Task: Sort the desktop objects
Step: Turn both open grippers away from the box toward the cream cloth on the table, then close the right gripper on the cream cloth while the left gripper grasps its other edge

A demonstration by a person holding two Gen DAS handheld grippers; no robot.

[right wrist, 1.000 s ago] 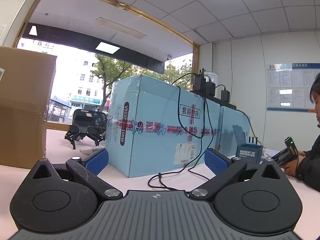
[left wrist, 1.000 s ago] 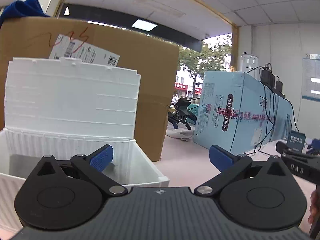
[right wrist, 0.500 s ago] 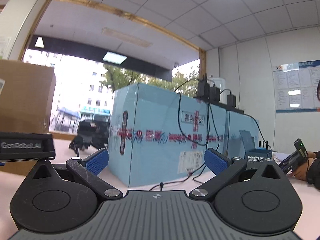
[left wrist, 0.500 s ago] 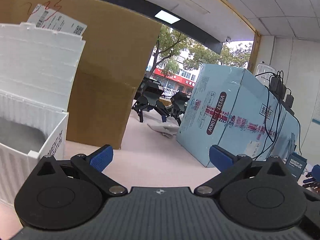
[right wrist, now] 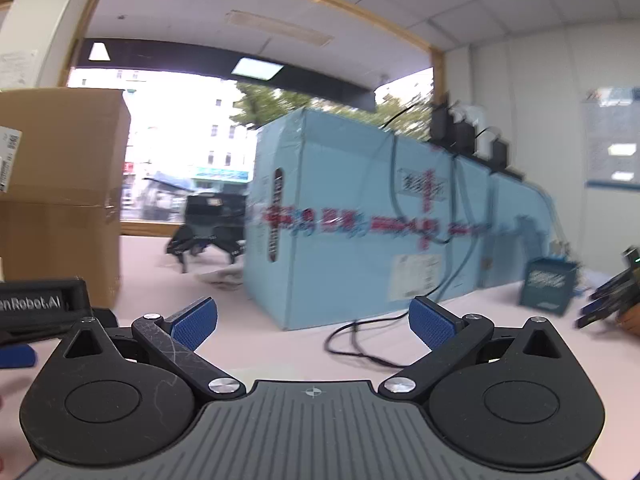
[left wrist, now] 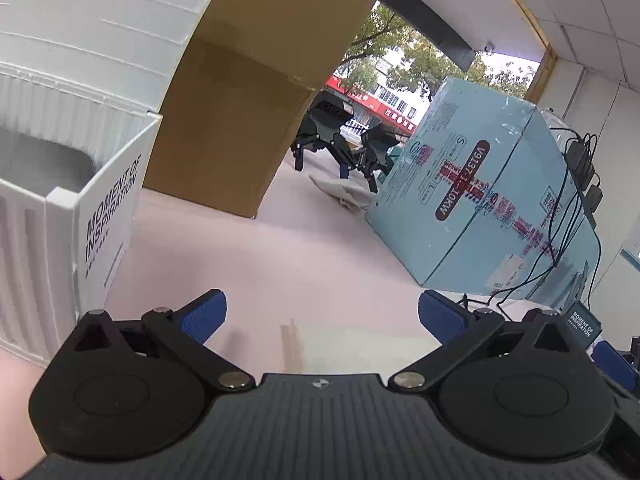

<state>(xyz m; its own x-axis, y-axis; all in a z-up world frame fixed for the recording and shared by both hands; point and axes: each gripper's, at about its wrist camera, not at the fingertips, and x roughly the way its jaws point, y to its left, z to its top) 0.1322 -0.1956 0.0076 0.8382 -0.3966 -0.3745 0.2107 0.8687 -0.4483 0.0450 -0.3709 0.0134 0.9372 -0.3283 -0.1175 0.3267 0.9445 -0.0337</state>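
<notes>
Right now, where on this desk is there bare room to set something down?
The widest free patch is the pink desktop bordered by the white ribbed storage box, the brown cardboard box and the light blue carton. It is crowded by the black cables at the carton's foot and the black legged robots behind.

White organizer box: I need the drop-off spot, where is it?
Left wrist view, far left: the white organizer box stands on the table in front of the brown carton.
</notes>
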